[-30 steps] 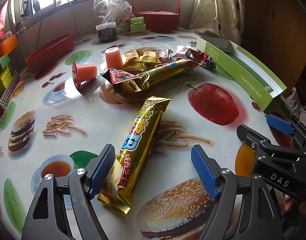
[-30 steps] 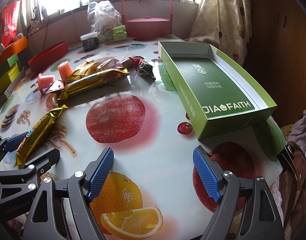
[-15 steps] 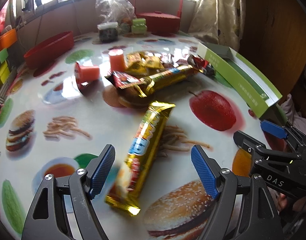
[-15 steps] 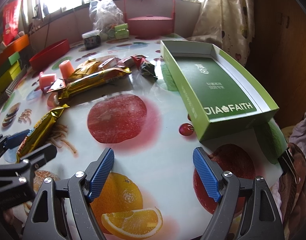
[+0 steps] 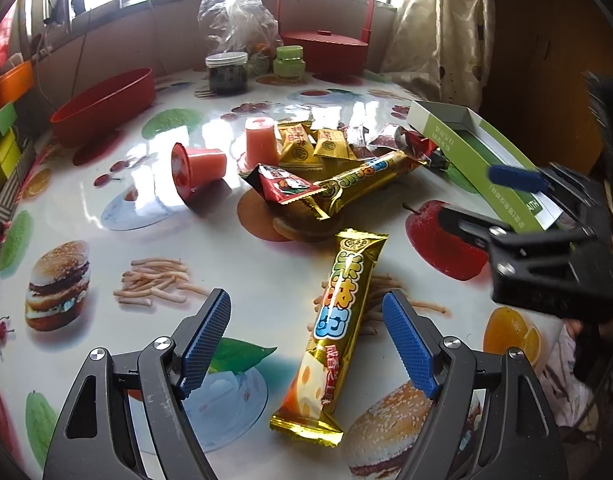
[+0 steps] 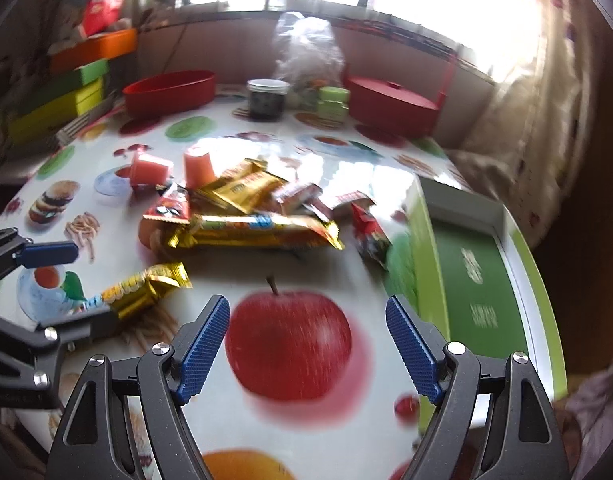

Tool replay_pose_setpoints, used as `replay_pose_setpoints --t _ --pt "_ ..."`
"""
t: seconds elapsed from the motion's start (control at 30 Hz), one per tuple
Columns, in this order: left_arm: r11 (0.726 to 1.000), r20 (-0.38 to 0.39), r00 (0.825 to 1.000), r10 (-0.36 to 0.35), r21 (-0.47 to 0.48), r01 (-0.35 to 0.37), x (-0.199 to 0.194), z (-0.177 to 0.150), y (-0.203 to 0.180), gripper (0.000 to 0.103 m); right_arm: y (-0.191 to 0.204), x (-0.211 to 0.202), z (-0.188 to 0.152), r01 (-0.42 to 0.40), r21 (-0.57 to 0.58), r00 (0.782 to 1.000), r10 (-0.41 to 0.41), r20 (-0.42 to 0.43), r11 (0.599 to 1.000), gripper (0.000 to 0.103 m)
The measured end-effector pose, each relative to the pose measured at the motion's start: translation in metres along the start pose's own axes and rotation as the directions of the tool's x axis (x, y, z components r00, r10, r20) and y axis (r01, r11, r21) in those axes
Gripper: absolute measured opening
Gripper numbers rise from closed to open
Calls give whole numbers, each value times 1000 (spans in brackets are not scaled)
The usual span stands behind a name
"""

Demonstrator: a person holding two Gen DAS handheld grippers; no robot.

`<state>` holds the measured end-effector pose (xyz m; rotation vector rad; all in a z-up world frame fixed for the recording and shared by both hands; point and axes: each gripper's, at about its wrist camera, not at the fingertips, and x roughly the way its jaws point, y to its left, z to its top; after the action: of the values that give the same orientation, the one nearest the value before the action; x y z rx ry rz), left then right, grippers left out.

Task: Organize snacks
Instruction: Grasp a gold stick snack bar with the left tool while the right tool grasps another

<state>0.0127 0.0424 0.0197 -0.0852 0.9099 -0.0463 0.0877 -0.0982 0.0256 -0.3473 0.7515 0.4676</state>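
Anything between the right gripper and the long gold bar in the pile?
Nothing: between the right gripper and the long gold bar lies only bare tablecloth, per the right wrist view.

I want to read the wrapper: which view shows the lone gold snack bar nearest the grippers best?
The left wrist view: the gold snack bar lies whole and sharp between the open left gripper fingers. The right wrist view shows only one blurred end, the rest hidden behind the left gripper.
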Motion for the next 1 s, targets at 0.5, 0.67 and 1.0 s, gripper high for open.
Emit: replay_pose_setpoints --t 0.5,0.67,1.0 --pt "998 -64 997 41 53 -38 19 0 4 79 30 61 45 -107 -401 992 73 -99 910 81" --pt "997 -70 995 68 41 -65 20 2 13 79 34 76 48 -171 -434 982 114 -153 885 79" --pt "998 -58 996 60 -19 -62 17 1 24 73 39 70 40 -253 -380 962 188 -200 890 47"
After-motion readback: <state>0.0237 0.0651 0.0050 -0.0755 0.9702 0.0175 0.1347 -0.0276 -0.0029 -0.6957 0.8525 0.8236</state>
